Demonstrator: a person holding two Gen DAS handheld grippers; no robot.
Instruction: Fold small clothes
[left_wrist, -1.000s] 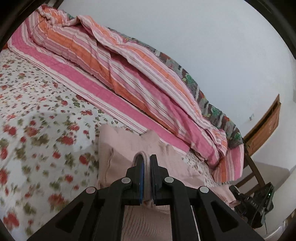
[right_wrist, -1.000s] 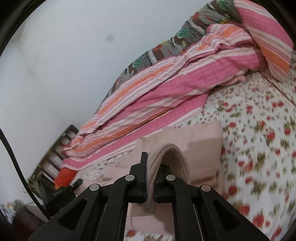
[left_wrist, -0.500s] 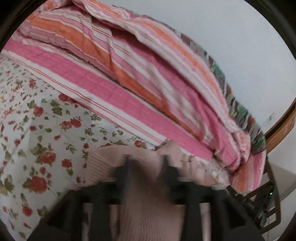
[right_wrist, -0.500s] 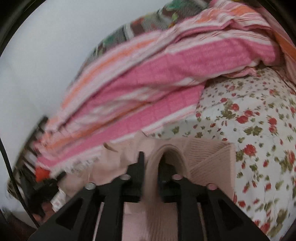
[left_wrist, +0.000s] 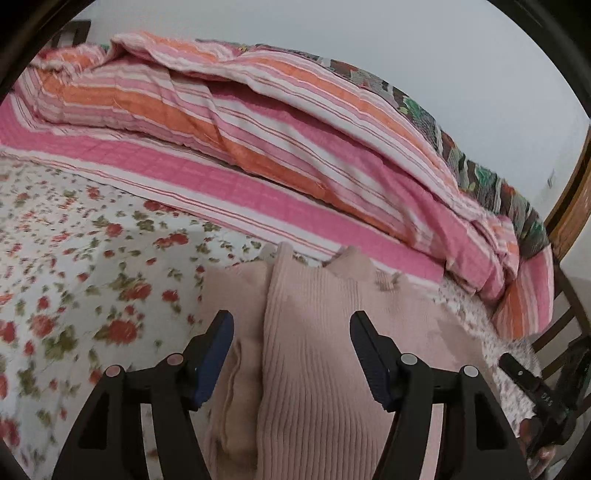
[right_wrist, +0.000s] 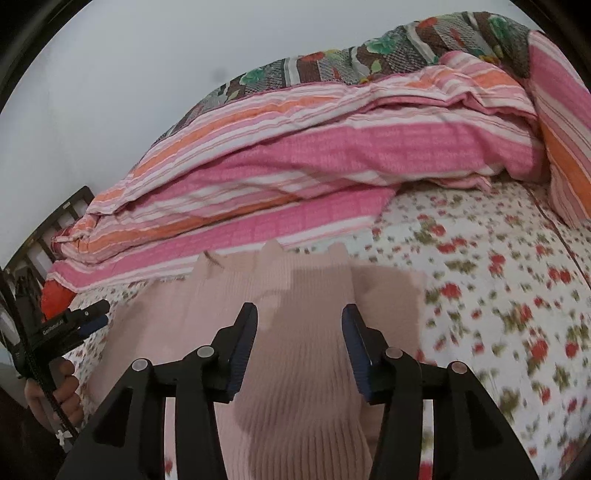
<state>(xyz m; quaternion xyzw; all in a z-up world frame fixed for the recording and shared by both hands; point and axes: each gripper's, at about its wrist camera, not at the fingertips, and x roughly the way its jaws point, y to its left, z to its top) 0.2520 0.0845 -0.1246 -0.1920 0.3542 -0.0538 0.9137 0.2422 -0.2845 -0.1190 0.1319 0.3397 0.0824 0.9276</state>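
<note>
A pale pink ribbed knit garment (left_wrist: 314, 332) lies partly folded on the floral bed sheet (left_wrist: 74, 266). My left gripper (left_wrist: 291, 328) is open just above it, its jaws wide apart on either side of a folded ribbed panel. In the right wrist view the same garment (right_wrist: 299, 295) lies under my right gripper (right_wrist: 299, 321), which is open too, with nothing held. The other gripper (right_wrist: 74, 321) and the hand holding it show at the left edge of the right wrist view.
A bunched pink, orange and white striped quilt (left_wrist: 277, 147) lies along the far side of the bed against a white wall, with a dark patterned blanket (right_wrist: 369, 59) behind it. A wooden headboard (left_wrist: 572, 206) and a chair stand at the right.
Both grippers were shut on folds of the pink garment one second ago. They have since opened and let it drop flat on the bed, moving closer to the quilt.
</note>
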